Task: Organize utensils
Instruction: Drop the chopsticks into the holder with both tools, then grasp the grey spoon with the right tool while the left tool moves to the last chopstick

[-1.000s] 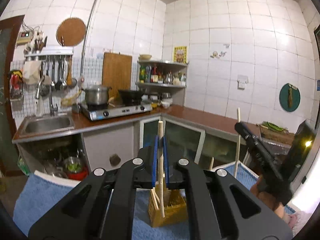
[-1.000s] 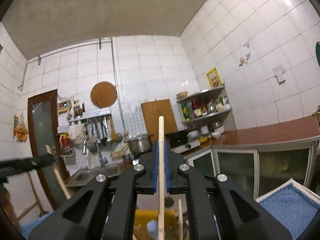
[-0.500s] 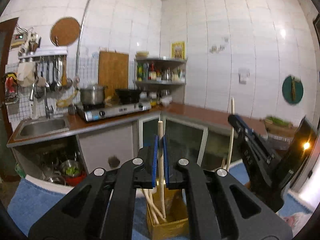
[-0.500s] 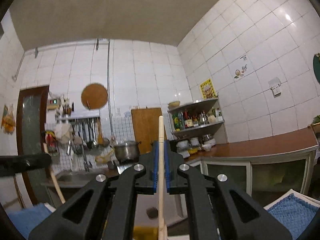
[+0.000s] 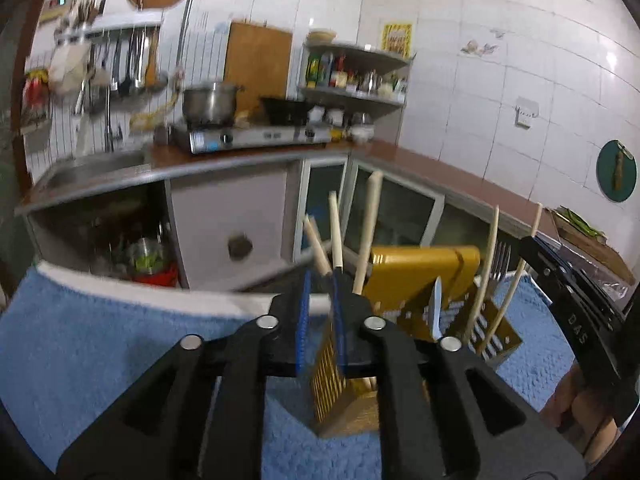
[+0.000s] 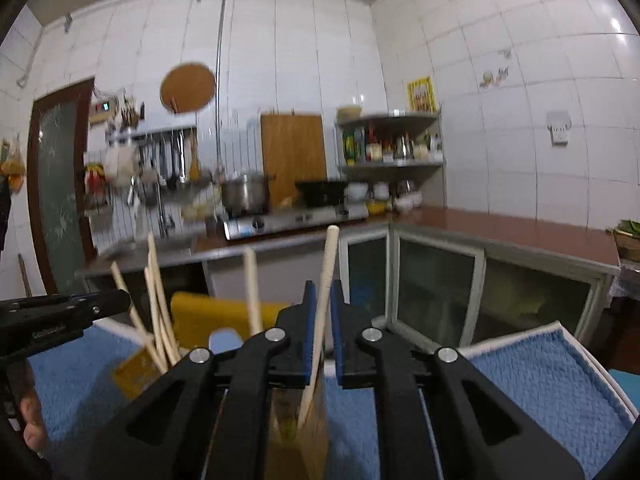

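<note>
The thin, light, stiff wooden chopstick [image 6: 325,280] stands in the yellow slotted holder [image 5: 424,276] on the blue towel [image 6: 532,368], loose between the right gripper's [image 6: 321,354] just-opening jaws, best held mid-stick.

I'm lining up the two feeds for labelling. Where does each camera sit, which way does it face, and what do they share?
Left wrist: on the left tool, looking slightly down at the yellow utensil holder on the blue towel, kitchen counter behind; the right tool and some hand show at right.
Right wrist: on the right tool, facing the stove wall; a chopstick stands between its open fingers; left tool at left.
Shared: holder, towel, stove.
</note>
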`<act>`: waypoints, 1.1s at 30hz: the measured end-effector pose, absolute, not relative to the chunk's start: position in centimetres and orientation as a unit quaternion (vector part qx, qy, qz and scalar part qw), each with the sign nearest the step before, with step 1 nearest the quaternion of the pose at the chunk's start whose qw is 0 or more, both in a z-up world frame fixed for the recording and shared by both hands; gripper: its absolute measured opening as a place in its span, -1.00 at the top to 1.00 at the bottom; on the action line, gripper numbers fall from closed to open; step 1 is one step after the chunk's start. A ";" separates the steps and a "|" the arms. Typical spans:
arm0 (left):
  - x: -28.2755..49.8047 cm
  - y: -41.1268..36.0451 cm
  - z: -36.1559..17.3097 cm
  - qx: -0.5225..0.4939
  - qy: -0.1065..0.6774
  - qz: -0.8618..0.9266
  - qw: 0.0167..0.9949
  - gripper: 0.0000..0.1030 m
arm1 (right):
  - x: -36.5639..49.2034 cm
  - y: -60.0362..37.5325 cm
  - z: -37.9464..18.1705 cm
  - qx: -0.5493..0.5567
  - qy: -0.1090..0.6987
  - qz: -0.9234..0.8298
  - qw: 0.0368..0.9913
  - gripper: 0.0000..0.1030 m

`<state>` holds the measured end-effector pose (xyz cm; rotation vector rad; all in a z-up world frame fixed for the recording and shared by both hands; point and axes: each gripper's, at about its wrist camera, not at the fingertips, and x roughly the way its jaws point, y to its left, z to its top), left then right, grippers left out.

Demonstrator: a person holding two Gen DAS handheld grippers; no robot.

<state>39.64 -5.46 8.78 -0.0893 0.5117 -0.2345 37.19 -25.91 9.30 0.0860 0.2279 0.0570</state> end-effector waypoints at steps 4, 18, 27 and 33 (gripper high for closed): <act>38.1 -4.8 9.2 -0.045 0.255 -0.098 0.961 0.02 | 36.8 -26.3 9.4 0.042 0.171 0.040 0.984 0.08; 28.1 -1.5 9.8 -0.018 0.272 -0.076 0.959 -0.90 | 25.5 -30.3 9.4 0.053 0.221 0.061 0.972 -0.28; 22.0 -0.2 4.0 -0.008 0.312 -0.068 0.948 -0.90 | 18.7 -31.5 4.9 0.048 0.273 0.064 0.959 -0.35; 17.6 -0.1 2.0 0.013 0.322 -0.069 0.944 -0.90 | 14.7 -32.3 0.8 0.048 0.310 0.057 0.948 -0.35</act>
